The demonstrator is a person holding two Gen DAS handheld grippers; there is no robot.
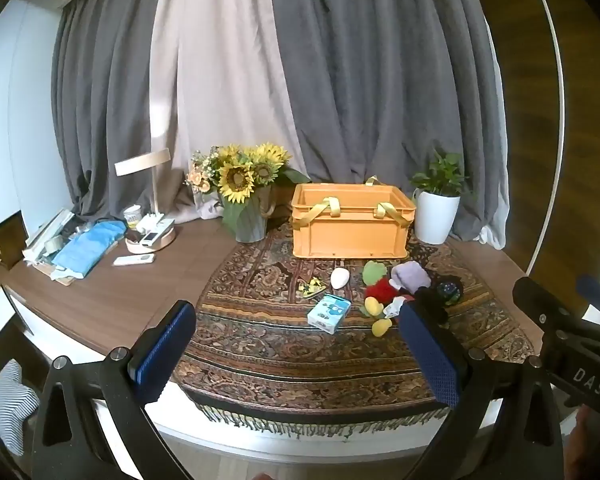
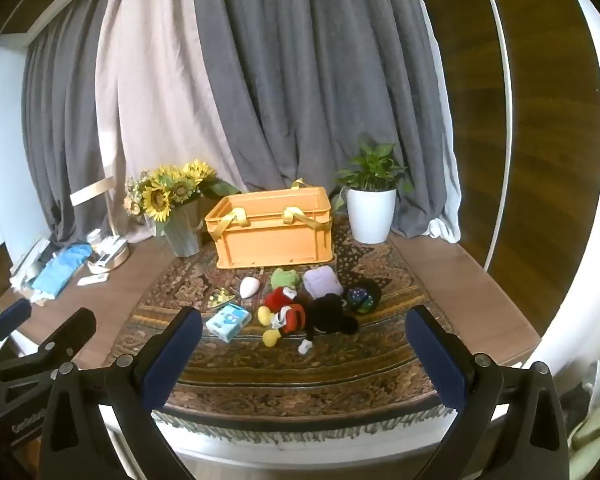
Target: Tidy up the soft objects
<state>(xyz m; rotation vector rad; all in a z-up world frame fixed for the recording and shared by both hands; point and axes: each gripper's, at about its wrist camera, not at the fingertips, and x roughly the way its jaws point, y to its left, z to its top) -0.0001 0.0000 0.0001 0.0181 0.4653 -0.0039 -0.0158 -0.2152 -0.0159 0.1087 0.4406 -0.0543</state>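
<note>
An orange crate (image 1: 350,224) (image 2: 274,232) with yellow straps stands at the back of a patterned rug (image 1: 284,336) (image 2: 300,368). In front of it lie a black, red and yellow mouse plush (image 2: 304,316) (image 1: 380,294), a green frog plush (image 2: 285,279) (image 1: 374,272), a lilac soft pouch (image 2: 321,282) (image 1: 412,276), a dark round toy (image 2: 362,298) (image 1: 448,292), a white oval (image 2: 249,287) (image 1: 340,279) and a light blue pack (image 2: 228,322) (image 1: 329,313). My left gripper (image 1: 300,356) and right gripper (image 2: 304,360) hover open at the rug's near edge, both empty, short of the toys.
A sunflower vase (image 1: 246,196) (image 2: 176,208) stands left of the crate, a white potted plant (image 1: 436,208) (image 2: 372,208) right of it. A lamp (image 1: 156,184), remotes and a blue cloth (image 1: 90,246) crowd the left of the wooden table (image 1: 140,288). Curtains hang behind.
</note>
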